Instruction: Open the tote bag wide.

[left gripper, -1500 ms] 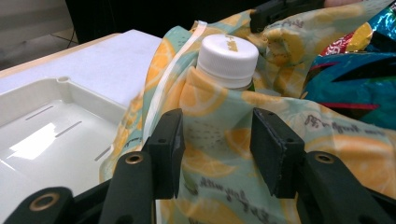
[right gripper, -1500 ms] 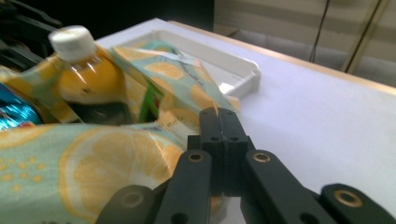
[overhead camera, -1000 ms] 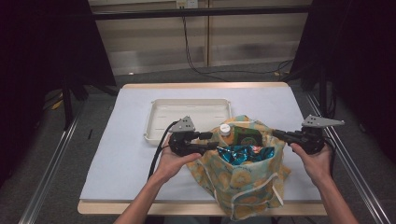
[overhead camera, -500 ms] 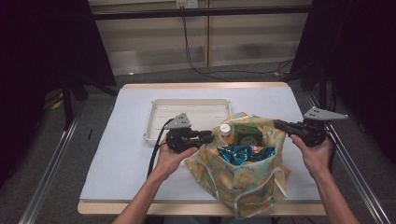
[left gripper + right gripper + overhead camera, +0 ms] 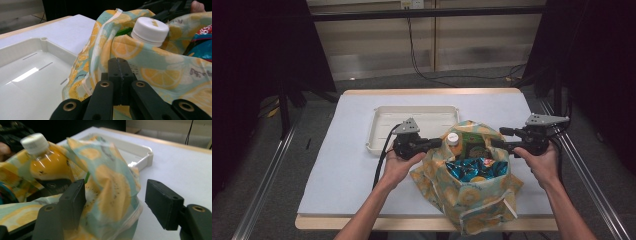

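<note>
- Because the bag [image 5: 472,175] is thin printed cloth, it will likely sag and fold wherever it is pinched; its stitched rim looks like the firmest place to take hold.
- Bag's place: on the white table [image 5: 337,165], near the front edge, with the pale tray [image 5: 382,125] touching it at about ten o'clock.
- Inside stand a bottle [image 5: 453,139] with a white cap, a green carton [image 5: 472,145] and shiny blue packets [image 5: 472,167]; so loaded, it probably pulls heavily on the cloth.
- Left gripper [image 5: 119,65]: jaws pressed together on a fold of the bag's rim, at nine o'clock of the opening; they have just been closing.
- Right gripper [image 5: 117,200]: jaws apart, just opening, the rim's cloth loose between them at three o'clock.
- Both forearms reach in level from six o'clock, hands level with the bag's rim.
</note>
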The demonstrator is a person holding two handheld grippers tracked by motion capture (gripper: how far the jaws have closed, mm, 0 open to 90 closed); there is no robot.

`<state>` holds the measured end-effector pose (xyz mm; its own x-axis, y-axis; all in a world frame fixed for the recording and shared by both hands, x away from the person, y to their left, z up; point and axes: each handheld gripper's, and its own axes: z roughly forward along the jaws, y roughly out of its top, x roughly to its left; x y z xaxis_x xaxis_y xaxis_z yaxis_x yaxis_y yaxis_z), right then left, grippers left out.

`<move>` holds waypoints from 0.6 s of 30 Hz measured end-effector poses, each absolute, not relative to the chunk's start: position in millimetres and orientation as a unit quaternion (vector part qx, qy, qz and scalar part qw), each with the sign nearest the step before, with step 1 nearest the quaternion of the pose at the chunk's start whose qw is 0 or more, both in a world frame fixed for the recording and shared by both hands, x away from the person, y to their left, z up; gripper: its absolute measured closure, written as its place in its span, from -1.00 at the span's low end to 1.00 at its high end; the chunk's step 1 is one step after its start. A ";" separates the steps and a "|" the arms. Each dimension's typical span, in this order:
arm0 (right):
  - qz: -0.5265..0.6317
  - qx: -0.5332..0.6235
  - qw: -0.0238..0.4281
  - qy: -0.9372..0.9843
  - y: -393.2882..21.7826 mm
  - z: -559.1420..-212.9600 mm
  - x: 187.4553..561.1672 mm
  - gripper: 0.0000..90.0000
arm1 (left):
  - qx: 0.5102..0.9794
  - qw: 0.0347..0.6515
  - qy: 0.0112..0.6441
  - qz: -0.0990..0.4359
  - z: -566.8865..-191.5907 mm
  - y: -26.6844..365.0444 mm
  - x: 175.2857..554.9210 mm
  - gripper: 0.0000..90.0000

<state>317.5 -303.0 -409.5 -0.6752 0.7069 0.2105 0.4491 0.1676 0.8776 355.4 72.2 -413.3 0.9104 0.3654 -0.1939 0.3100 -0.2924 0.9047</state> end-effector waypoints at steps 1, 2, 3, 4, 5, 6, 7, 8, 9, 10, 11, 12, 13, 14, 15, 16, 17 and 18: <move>0.518 0.383 0.119 0.755 -301.9 -411.3 319.8 -0.30 | 0.801 0.559 0.211 0.024 -413.3 71.5 356.3 1.00; 0.518 0.383 0.110 0.756 -300.8 -413.1 321.9 -0.30 | 0.801 0.560 0.209 0.025 -413.1 71.4 357.6 1.00; 0.517 0.383 0.107 0.758 -299.4 -414.8 323.7 -0.26 | 0.800 0.561 0.211 0.025 -412.5 71.3 358.0 0.98; 0.515 0.384 0.099 0.760 -297.9 -416.6 324.8 -0.21 | 0.798 0.563 0.212 0.028 -411.9 70.5 358.2 0.94; 0.514 0.381 0.092 0.763 -296.1 -418.6 325.9 -0.13 | 0.800 0.560 0.213 0.030 -411.3 70.4 358.9 0.88; 0.514 0.381 0.092 0.763 -296.1 -418.6 325.9 -0.13 | 0.800 0.560 0.213 0.030 -411.3 70.4 358.9 0.82; 0.505 0.382 0.088 0.769 -292.1 -421.9 325.9 0.09 | 0.798 0.562 0.216 0.031 -410.9 70.4 361.0 0.75; 0.507 0.378 0.086 0.769 -291.9 -422.4 325.7 0.19 | 0.797 0.563 0.216 0.033 -410.7 70.6 362.2 0.70; 0.514 0.376 0.082 0.767 -291.9 -422.1 324.6 0.32 | 0.798 0.560 0.218 0.037 -410.3 71.2 362.8 0.66; 0.520 0.370 0.080 0.766 -292.6 -421.0 323.4 0.41 | 0.796 0.562 0.222 0.036 -410.6 71.7 364.1 0.60; 0.527 0.364 0.074 0.764 -293.2 -419.2 321.7 0.47 | 0.791 0.568 0.224 0.031 -411.5 71.5 366.0 0.58; 0.533 0.357 0.069 0.764 -293.8 -417.5 320.5 0.52 | 0.789 0.570 0.226 0.029 -412.2 70.6 367.3 0.56; 0.537 0.350 0.064 0.765 -293.8 -415.9 319.0 0.55 | 0.790 0.569 0.226 0.032 -412.5 69.7 368.8 0.53; 0.537 0.345 0.063 0.767 -293.5 -414.8 317.6 0.58 | 0.791 0.569 0.224 0.031 -412.8 68.9 370.6 0.53; 0.541 0.338 0.055 0.769 -293.3 -414.1 316.5 0.62 | 0.792 0.567 0.224 0.034 -413.1 67.4 372.5 0.55; 0.545 0.332 0.051 0.769 -293.4 -413.4 315.2 0.63 | 0.793 0.564 0.226 0.032 -413.3 65.7 374.3 0.58; 0.544 0.329 0.052 0.770 -293.2 -412.7 313.9 0.64 | 0.792 0.566 0.227 0.029 -414.3 62.9 375.9 0.61; 0.545 0.326 0.050 0.771 -293.3 -412.5 313.3 0.65 | 0.795 0.563 0.225 0.027 -415.2 60.6 377.4 0.65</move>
